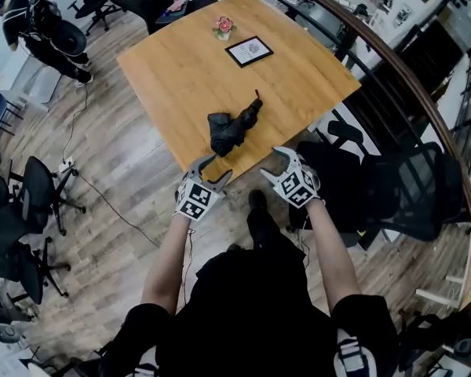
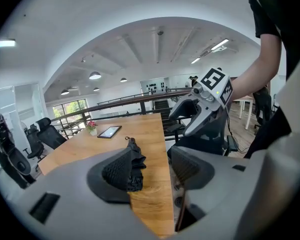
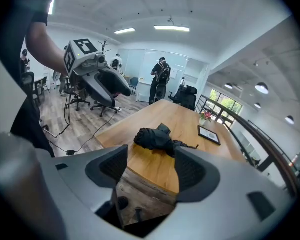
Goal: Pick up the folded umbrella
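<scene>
An open-plan office with plank flooring and black swivel chairs surrounded a square wooden table (image 1: 180, 69) in the upper middle of the head view. The folded umbrella (image 1: 234, 129) lay flat near the table's lower edge. Its bunched black canopy was toward the person and its narrow end pointed up and to the right. A framed card (image 1: 249, 51) and a small flower pot (image 1: 224, 27) stood well apart from it, higher in the frame.

The left gripper (image 1: 214, 169) hung just below the table edge, near the canopy, with its jaws spread wide and nothing between the pads. The right gripper (image 1: 273, 166), to the lower right of the umbrella, was likewise wide and empty. Neither touched the umbrella.

The umbrella looked light. Its loose fabric was probably soft and somewhat slippery, over a stiff shaft inside. A pinch on cloth alone would likely slide or pull folds loose. The safer hold seemed to be across the bundled middle, squeezing until the jaws met the rigid core.
</scene>
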Tool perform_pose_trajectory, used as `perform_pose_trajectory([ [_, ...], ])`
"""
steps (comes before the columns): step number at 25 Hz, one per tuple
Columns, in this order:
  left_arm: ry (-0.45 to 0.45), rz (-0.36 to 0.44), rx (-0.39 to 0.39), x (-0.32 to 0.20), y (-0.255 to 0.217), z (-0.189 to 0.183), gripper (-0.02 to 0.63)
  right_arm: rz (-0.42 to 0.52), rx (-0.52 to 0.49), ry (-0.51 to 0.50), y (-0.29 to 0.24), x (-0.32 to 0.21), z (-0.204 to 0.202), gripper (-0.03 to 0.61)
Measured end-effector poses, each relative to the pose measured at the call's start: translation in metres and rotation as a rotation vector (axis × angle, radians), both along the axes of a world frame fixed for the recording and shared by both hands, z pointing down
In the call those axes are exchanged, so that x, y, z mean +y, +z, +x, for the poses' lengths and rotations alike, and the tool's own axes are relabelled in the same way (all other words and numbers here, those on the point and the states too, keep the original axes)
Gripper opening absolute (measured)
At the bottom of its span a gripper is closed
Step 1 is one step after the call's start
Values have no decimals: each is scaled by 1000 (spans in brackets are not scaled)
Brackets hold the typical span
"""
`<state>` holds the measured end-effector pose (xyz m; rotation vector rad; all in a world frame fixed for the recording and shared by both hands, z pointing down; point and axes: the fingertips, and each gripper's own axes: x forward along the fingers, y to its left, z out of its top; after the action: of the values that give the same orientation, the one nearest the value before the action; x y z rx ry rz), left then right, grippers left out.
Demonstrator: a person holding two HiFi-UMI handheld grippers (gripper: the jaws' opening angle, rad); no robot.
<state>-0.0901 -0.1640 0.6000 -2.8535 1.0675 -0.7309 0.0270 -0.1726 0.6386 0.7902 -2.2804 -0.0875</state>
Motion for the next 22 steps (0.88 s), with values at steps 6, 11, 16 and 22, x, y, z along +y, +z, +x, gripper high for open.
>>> perform_pose_trajectory([
  [6, -53, -35, 19, -43, 5, 3, 270, -42, -3, -16, 5, -54, 10, 310],
  [11, -91, -62, 19, -64, 7, 3, 270, -61, 8, -68, 6, -79, 6, 310],
  [16, -122, -95, 19, -81, 15, 4, 270, -84, 12, -114, 13, -104, 0, 310],
  [22, -157, -132, 15, -96, 28, 6, 270, -105, 28, -182, 24, -126, -10, 310],
])
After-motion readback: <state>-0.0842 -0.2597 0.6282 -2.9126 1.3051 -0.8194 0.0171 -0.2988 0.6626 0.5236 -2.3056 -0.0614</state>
